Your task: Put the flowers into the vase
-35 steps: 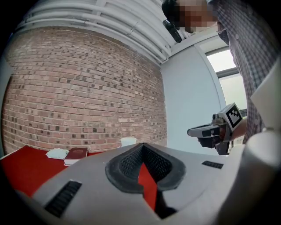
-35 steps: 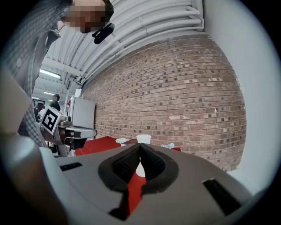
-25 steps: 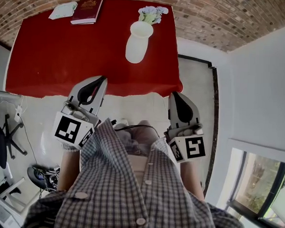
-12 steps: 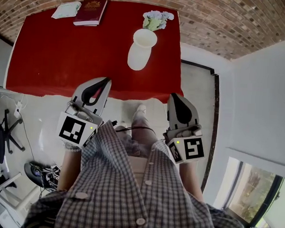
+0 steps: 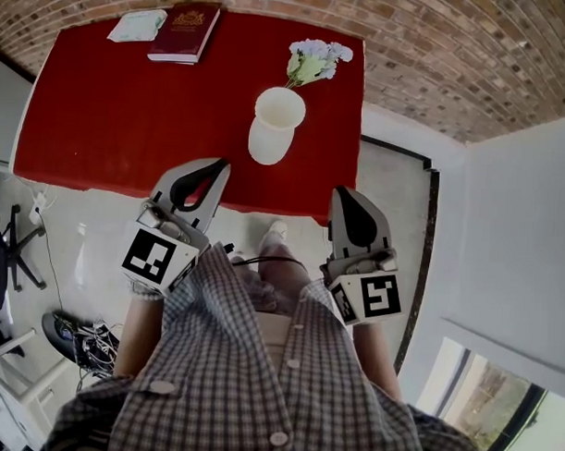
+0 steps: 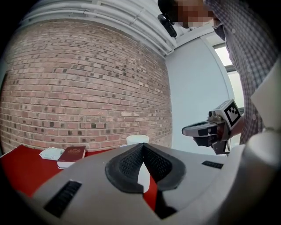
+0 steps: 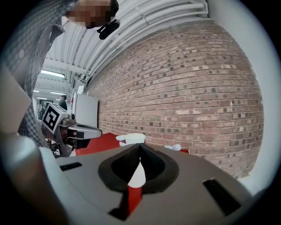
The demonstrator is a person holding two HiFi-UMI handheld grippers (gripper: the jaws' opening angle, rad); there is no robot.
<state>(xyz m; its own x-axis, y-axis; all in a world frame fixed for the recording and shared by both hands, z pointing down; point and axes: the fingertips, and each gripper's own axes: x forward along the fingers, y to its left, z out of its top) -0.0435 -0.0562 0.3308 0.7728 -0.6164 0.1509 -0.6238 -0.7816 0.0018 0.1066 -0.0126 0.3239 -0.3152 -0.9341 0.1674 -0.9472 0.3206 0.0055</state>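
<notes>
Flowers [image 5: 313, 62] lying beyond upright vase [image 5: 272, 129], blooms toward brick wall [image 5: 437, 50]

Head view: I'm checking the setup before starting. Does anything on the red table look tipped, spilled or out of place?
Only the flowers: they lie on the table just beyond the vase, not in it. The vase stands upright, apparently empty. The book at the far corner lies flat. Nothing looks spilled.
</notes>
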